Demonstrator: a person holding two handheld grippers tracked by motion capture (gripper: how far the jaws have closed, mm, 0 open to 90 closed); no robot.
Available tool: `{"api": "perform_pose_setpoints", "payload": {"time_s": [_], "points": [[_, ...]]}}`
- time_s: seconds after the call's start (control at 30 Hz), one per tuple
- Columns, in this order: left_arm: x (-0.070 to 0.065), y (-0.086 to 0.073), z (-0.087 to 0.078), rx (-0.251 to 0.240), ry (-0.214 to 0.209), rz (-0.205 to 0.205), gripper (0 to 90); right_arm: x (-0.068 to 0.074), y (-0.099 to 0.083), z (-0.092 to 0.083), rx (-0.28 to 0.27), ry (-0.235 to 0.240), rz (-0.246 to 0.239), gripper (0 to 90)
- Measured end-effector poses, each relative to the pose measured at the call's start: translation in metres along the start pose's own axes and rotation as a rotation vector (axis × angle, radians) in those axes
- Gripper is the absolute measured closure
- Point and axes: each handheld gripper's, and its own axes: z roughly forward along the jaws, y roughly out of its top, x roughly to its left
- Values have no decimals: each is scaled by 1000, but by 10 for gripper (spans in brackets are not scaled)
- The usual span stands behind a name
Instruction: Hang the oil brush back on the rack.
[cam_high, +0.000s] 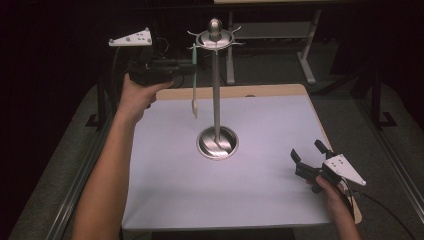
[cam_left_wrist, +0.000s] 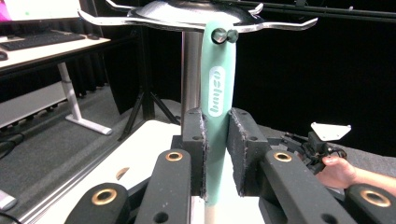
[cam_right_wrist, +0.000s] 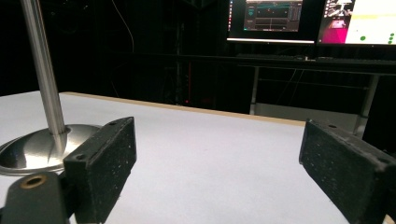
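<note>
At the rack's (cam_high: 216, 90) top, a green utensil (cam_left_wrist: 218, 116) hung by its end hole from a hook, the left gripper's (cam_left_wrist: 215, 149) jaws clamped on its handle. By my reading it was either just hung or about to be lifted off; releasing or unhooking remained. Right gripper (cam_high: 311, 156) rested near the table (cam_high: 200, 200) edge, jaws wide and empty. Its working end was hard to make out.

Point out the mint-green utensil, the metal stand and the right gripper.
mint-green utensil (cam_left_wrist: 218, 100): left gripper view, handle.
metal stand (cam_high: 216, 85): high view, pole.
right gripper (cam_high: 308, 151): high view, between its fingertips.
</note>
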Motion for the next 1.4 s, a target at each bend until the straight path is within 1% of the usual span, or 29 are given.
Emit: {"api": "perform_pose_setpoints", "payload": {"time_s": [0.17,0.23,0.33,0.5,0.53,0.63,0.7,0.83,0.9,1.0,1.1,1.13,1.23,1.4], "points": [[-2,-1,-1,8,12,16,759,0,0,0,-3,1,-1,104],[-4,-1,-2,25,21,25,693,0,0,0,-4,1,-2,104],[-8,-5,-2,56,53,53,608,0,0,0,-4,3,1,104],[-11,-15,-9,80,105,44,509,0,0,0,-4,5,1,104],[-11,-17,-11,85,110,39,487,0,0,0,-3,5,-1,104],[-13,-23,-17,113,129,43,434,0,0,0,-1,5,0,104],[-15,-28,-22,126,136,34,396,0,0,0,0,5,-1,104],[-19,-37,-32,130,164,32,346,0,0,0,2,5,-3,104],[-21,-43,-37,134,175,27,327,0,0,0,0,4,-4,104],[-23,-51,-42,153,193,17,310,0,0,0,2,4,-4,104],[-26,-65,-47,160,237,-6,292,0,0,0,2,4,-5,104],[-27,-70,-48,170,249,-12,284,0,0,0,2,4,-4,104],[-29,-84,-51,204,283,-10,276,0,0,0,2,4,-4,104],[-33,-108,-55,213,306,-46,275,0,0,0,2,4,-4,104]]}}
